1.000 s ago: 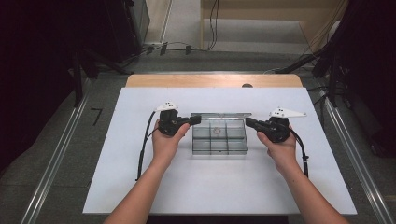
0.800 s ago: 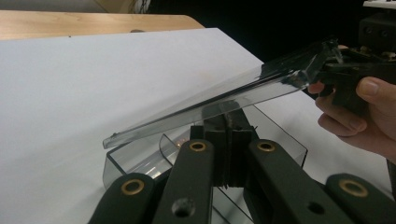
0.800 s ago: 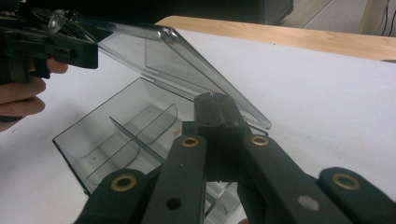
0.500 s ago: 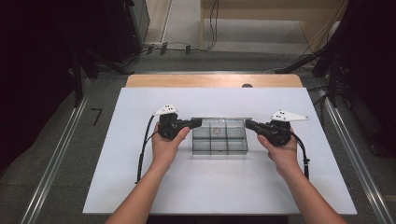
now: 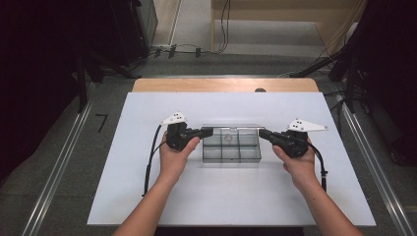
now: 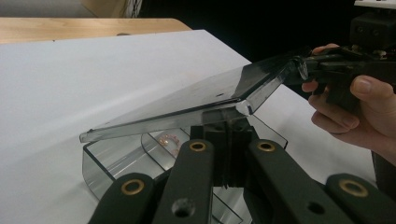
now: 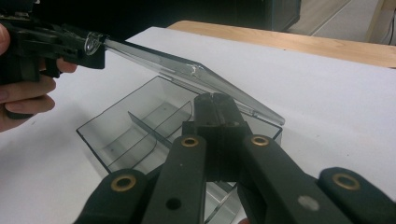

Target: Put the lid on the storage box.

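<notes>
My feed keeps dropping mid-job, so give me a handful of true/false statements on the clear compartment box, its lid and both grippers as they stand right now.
1. The lid of the clear compartment box is raised at an angle. True.
2. The left gripper and the right gripper are each shut on an end of the lid. True.
3. The box sits on bare wood. False: it rests on the white table top; wood shows only along the far edge.
4. Every compartment is packed full. False: one small pinkish item is visible; the other visible compartments look empty.
5. The lid lies detached beside the box. False: it is held up over the box.
</notes>
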`<state>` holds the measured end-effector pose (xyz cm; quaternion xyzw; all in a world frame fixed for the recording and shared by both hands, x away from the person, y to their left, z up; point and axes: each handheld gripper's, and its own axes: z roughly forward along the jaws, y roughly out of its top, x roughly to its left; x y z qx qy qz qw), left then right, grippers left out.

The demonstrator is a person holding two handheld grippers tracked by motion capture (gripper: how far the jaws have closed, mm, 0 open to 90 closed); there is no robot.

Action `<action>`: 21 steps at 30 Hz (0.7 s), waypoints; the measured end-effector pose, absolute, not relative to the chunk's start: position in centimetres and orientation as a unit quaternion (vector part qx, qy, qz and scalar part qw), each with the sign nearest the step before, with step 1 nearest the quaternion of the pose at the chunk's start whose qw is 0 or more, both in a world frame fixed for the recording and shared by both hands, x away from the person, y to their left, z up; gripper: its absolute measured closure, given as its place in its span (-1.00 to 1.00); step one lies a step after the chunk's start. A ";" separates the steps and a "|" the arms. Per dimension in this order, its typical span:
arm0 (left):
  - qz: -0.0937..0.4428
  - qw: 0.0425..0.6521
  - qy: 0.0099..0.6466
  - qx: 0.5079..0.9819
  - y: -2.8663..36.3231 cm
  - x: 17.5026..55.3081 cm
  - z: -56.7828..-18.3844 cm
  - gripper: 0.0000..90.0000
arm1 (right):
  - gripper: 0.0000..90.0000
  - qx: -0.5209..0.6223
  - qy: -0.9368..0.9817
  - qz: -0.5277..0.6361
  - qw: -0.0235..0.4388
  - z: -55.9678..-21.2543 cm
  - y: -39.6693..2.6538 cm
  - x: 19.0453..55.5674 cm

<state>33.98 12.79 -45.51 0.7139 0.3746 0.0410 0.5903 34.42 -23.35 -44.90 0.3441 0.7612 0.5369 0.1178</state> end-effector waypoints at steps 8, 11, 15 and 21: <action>0.045 0.594 0.372 0.712 13.1 33.3 -45.5 1.00 | 0.95 0.344 0.762 0.536 0.120 -45.0 -23.5 34.1; 0.043 0.596 0.370 0.711 13.2 33.1 -45.5 1.00 | 0.95 0.342 0.761 0.538 0.118 -45.1 -23.5 34.0; 0.045 0.597 0.368 0.711 13.3 32.8 -45.5 1.00 | 0.95 0.341 0.761 0.538 0.118 -45.2 -23.6 33.8; 0.046 0.599 0.367 0.711 13.5 32.4 -45.5 1.00 | 0.95 0.338 0.763 0.536 0.123 -45.4 -23.6 33.4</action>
